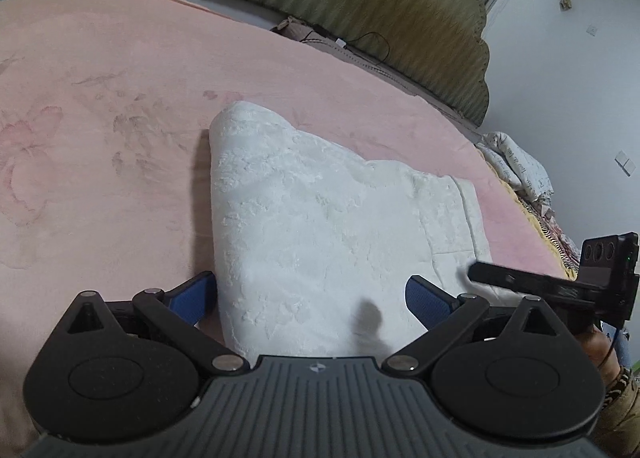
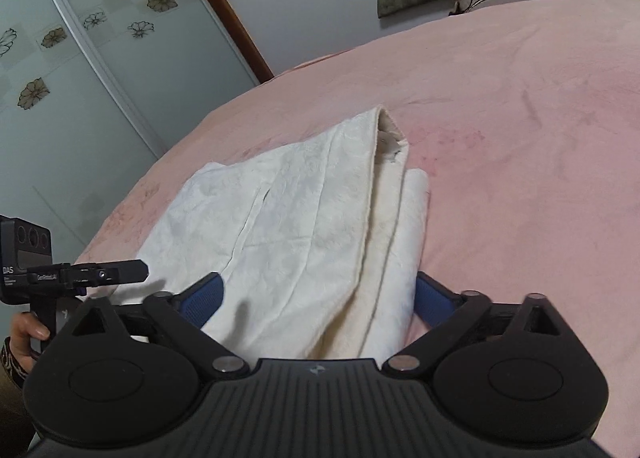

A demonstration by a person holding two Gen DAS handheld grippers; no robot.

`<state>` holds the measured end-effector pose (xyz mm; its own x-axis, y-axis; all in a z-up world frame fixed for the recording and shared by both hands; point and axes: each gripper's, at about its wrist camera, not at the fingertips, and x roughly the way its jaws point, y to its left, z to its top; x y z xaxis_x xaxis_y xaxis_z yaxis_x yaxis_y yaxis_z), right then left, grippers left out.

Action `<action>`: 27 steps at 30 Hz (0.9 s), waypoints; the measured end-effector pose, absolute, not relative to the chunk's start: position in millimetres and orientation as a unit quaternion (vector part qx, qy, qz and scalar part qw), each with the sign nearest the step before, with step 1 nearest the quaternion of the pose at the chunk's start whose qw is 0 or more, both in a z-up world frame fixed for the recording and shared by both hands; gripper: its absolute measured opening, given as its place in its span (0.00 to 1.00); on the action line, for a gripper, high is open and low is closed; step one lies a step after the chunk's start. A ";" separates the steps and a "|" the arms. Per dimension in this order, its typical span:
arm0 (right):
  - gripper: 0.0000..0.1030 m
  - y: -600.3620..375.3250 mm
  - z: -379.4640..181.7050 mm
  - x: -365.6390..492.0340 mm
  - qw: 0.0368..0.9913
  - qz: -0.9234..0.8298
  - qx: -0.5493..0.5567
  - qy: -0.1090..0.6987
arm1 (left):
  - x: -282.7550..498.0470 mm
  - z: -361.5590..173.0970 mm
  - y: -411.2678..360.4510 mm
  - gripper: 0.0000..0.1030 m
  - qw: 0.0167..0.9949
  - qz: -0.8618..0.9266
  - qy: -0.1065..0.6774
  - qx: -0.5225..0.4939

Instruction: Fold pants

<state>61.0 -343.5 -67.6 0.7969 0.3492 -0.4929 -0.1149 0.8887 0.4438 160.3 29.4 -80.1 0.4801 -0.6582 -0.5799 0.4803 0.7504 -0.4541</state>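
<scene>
Both grippers, left (image 1: pixel 310 298) and right (image 2: pixel 316 300), are held spread over folded white pants (image 2: pixel 312 217); final fold judged pending, near edge to be gripped.

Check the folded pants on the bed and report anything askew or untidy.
The white pants are folded unevenly: on the right side, lower layers stick out past the top layer, and the far corner gapes open. Nothing looks damaged on the pink blanket.

White folded pants (image 1: pixel 312 225) lie on the pink-blanketed bed (image 1: pixel 100 137).
</scene>
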 end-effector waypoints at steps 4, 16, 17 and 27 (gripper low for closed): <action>0.45 -355.7 -69.1 68.5 0.921 0.126 0.229 0.288 | 165.8 -76.9 24.9 0.58 0.857 -0.309 0.396 -0.111; 0.21 -333.4 -35.9 45.4 0.952 0.134 0.160 0.223 | 129.8 -41.2 30.9 0.14 0.909 -0.298 0.282 -0.075; 0.21 -331.6 -30.5 46.7 0.954 0.138 0.154 0.217 | 128.2 -35.8 29.8 0.14 0.914 -0.295 0.269 -0.065; 0.21 -325.3 -2.6 138.1 0.964 0.160 0.118 0.178 | 189.2 -1.2 15.6 0.18 0.955 -0.230 0.186 0.027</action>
<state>138.1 -325.3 -2.6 0.8853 0.3512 -0.3048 -0.2674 0.9207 0.2843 189.2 15.6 -1.2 0.8252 -0.4293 -0.3671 0.4494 0.8927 -0.0339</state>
